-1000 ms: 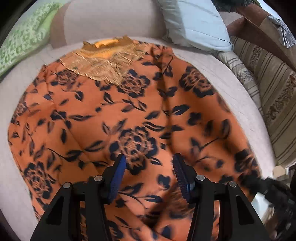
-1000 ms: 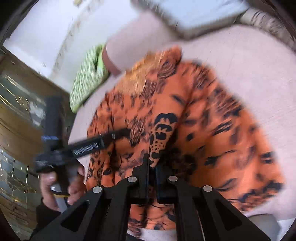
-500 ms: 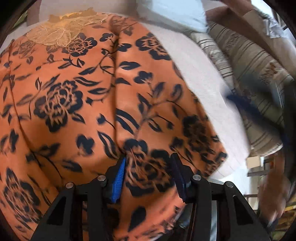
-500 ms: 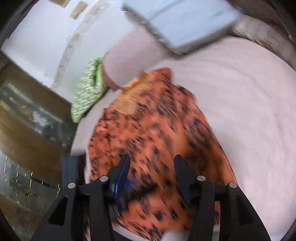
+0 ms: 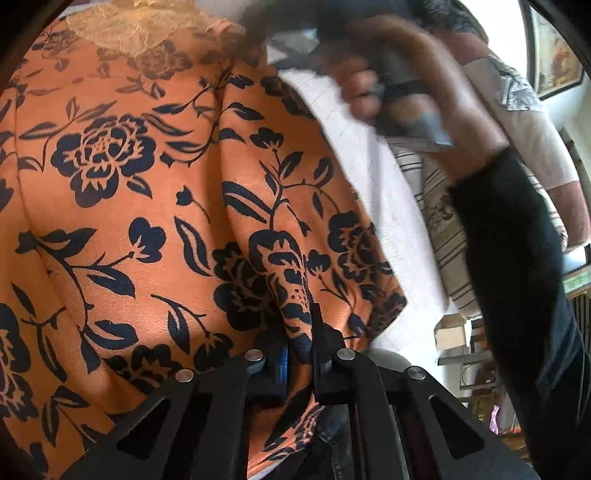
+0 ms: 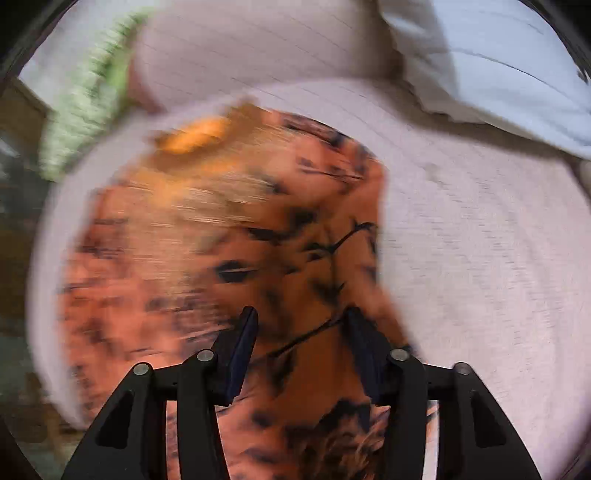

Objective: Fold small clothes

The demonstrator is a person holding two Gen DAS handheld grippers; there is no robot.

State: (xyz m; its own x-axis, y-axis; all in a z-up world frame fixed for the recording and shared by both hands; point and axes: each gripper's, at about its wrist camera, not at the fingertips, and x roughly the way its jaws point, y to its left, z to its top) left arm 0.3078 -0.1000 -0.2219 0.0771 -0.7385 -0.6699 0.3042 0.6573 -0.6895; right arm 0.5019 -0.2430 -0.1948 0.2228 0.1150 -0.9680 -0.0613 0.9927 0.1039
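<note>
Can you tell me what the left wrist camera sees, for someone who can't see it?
The left gripper is pinched shut on a fold of the orange flowered cloth. The person's right hand, blurred, is above the cloth.

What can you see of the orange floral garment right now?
The orange garment looks like thin soft fabric printed with dark navy flowers and leaves, with a pale gold lace panel at its far end. It lies spread and wrinkled on a pale cushion. The left gripper pinches a raised fold near its near edge; the right gripper hovers open above it.
</note>
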